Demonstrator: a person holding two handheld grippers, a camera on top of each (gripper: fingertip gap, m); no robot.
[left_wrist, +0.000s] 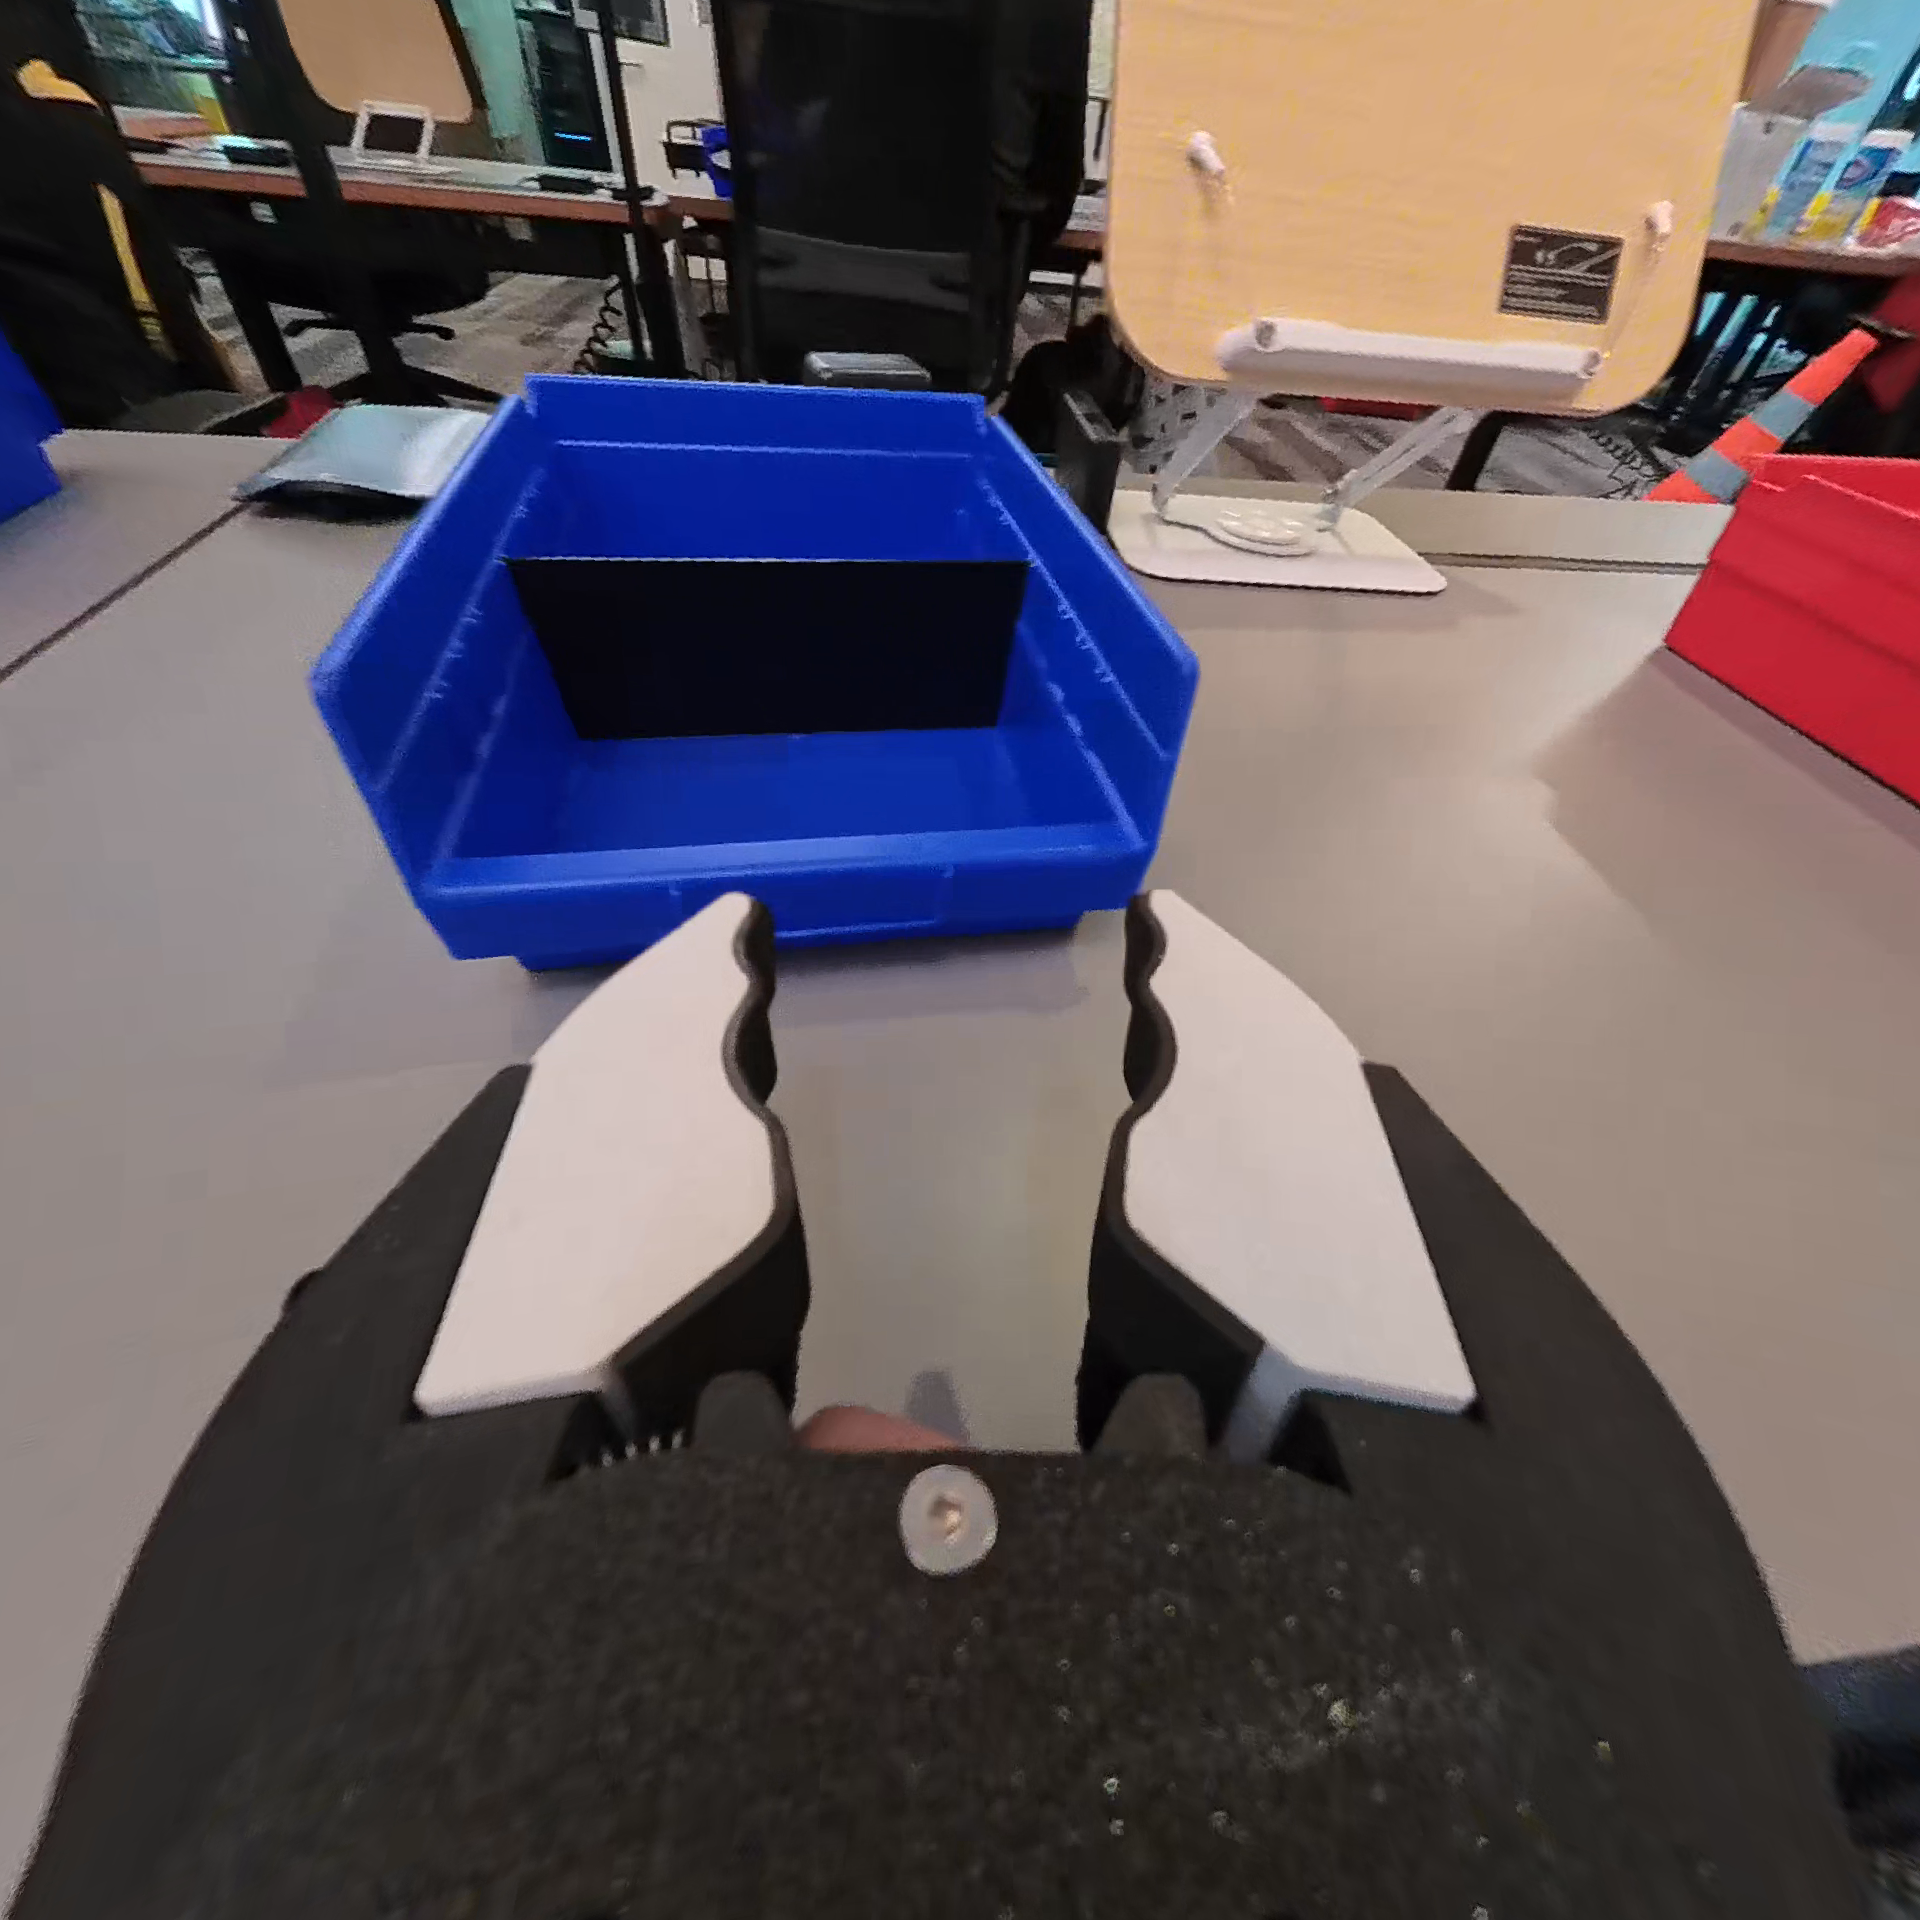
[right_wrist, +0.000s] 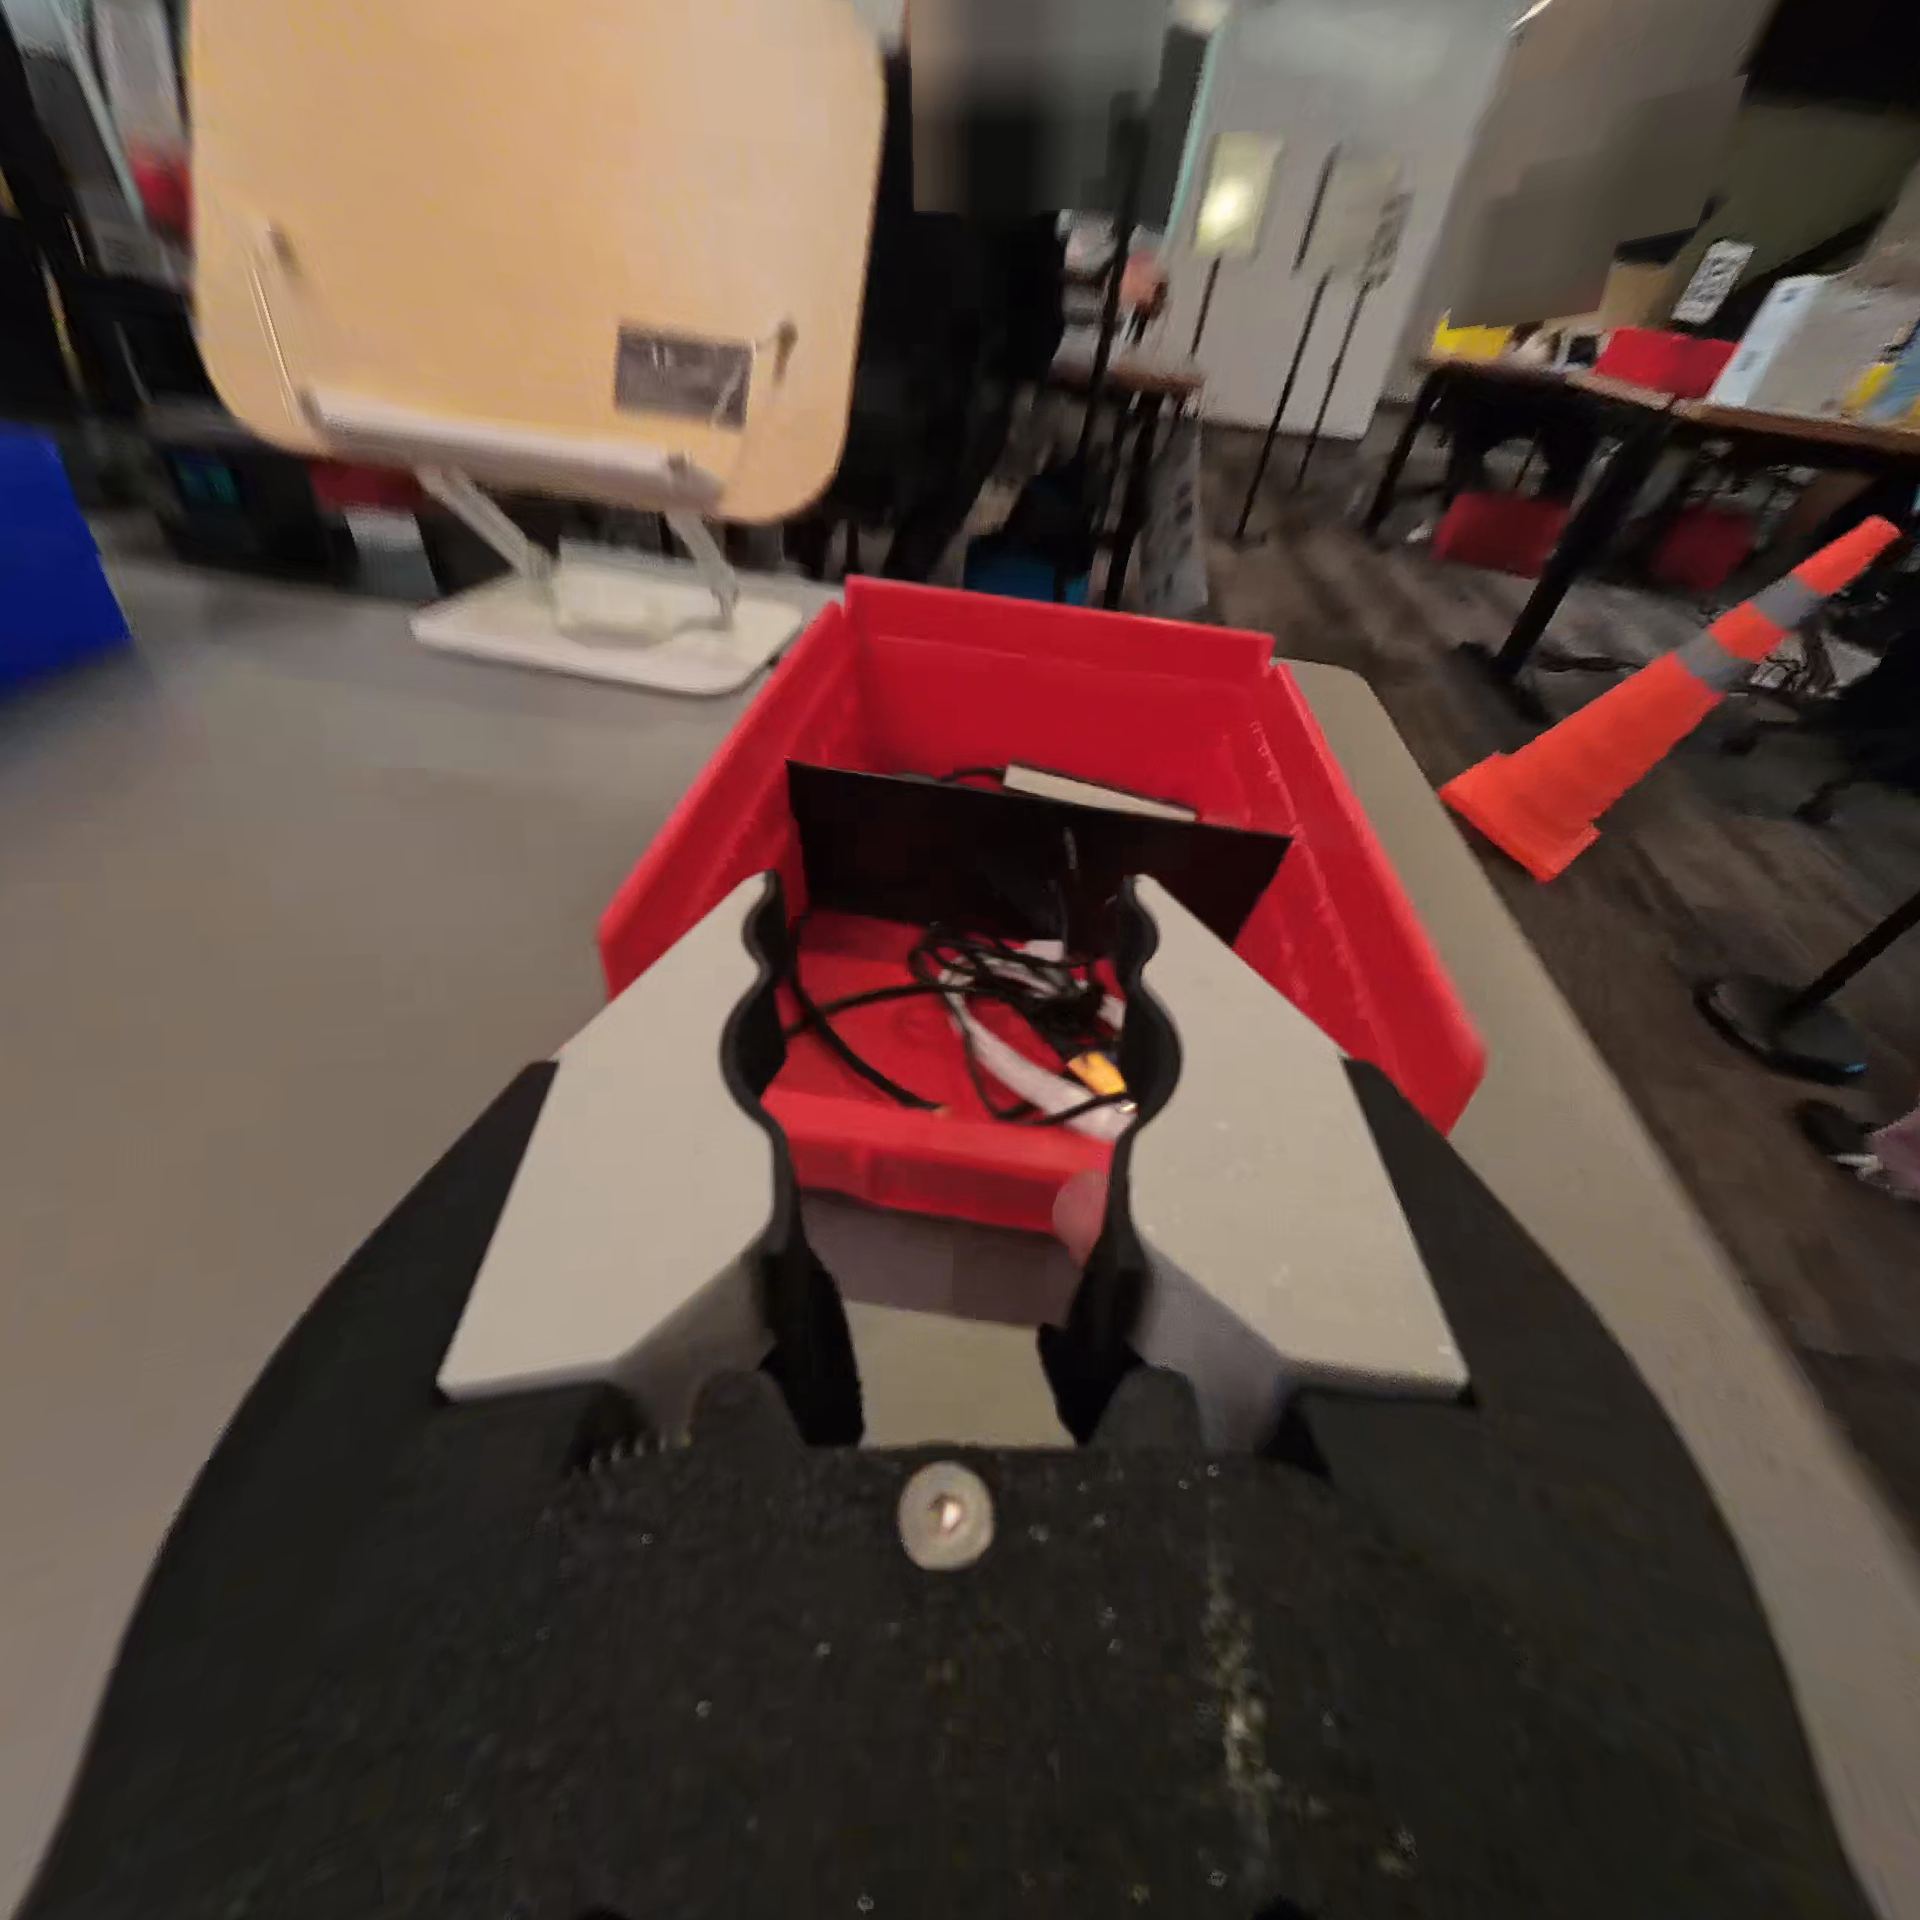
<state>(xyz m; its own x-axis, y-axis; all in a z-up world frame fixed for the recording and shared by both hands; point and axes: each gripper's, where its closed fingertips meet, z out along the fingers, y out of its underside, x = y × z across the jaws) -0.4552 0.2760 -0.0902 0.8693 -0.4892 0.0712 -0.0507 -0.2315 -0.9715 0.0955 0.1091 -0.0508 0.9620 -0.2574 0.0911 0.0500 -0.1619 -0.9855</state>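
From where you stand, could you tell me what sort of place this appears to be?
Probably a shared lab or workshop office. A grey table holds a blue bin and a red bin with tangled cables; behind stand more desks, an office chair and an orange traffic cone.

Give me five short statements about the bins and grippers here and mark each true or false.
1. The left gripper is open and holds nothing. True.
2. The blue bin has cables in its front section. False: it looks empty there.
3. A black divider stands across the blue bin. True.
4. The red bin holds tangled cables. True.
5. The right gripper is shut on a cable. False: it is open, holding nothing.
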